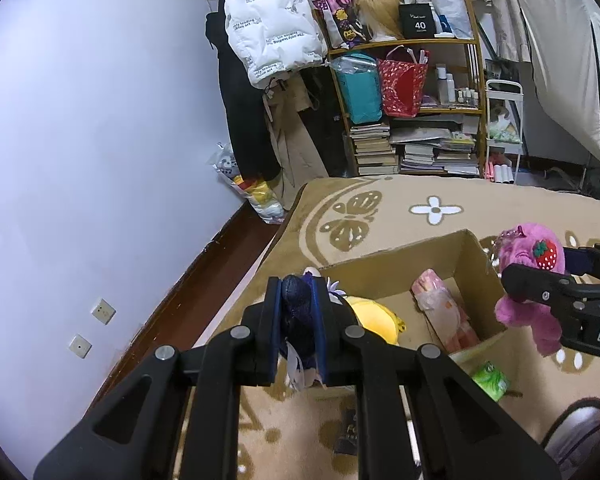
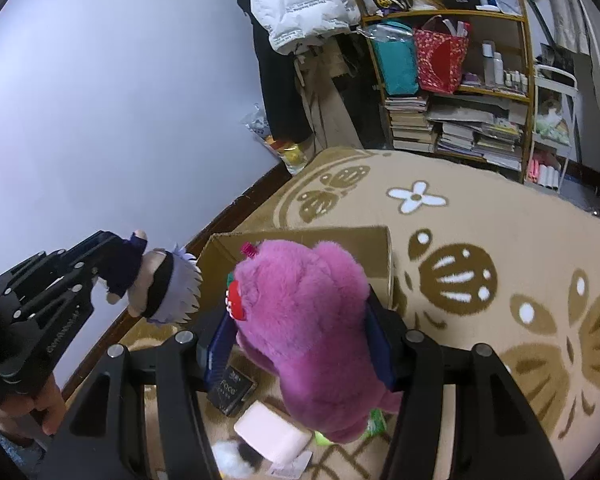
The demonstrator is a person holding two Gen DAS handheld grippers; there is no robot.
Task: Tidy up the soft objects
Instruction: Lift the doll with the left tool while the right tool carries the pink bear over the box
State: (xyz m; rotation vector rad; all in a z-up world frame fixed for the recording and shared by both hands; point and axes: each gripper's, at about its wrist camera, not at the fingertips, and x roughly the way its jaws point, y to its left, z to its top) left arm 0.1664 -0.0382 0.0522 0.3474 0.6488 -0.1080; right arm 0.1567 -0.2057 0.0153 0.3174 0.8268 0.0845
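Nearest, the left hand-held gripper (image 1: pixel 299 316) is seen clamped on a small doll in dark blue clothing (image 1: pixel 298 312); in the right wrist view the doll's pale hair and black blindfold (image 2: pixel 168 284) are shown projecting past the fingertips. The right hand-held gripper (image 2: pixel 300 320) is clenched around a magenta plush toy (image 2: pixel 308 320), on which a red strawberry patch (image 1: pixel 545 254) is fitted. Both toys are held above or just beside the open cardboard box (image 1: pixel 400 258), which is placed on a beige patterned carpet (image 2: pixel 480 220). Inside the box, a yellow plush (image 1: pixel 374 316) and a pink wrapped item (image 1: pixel 440 304) are contained. A green packet (image 1: pixel 490 380) is lying on the carpet near the box. Farther off, a shelf (image 1: pixel 412 44) loaded with books and bags is positioned against the wall, beside a hanging white jacket (image 1: pixel 268 24).
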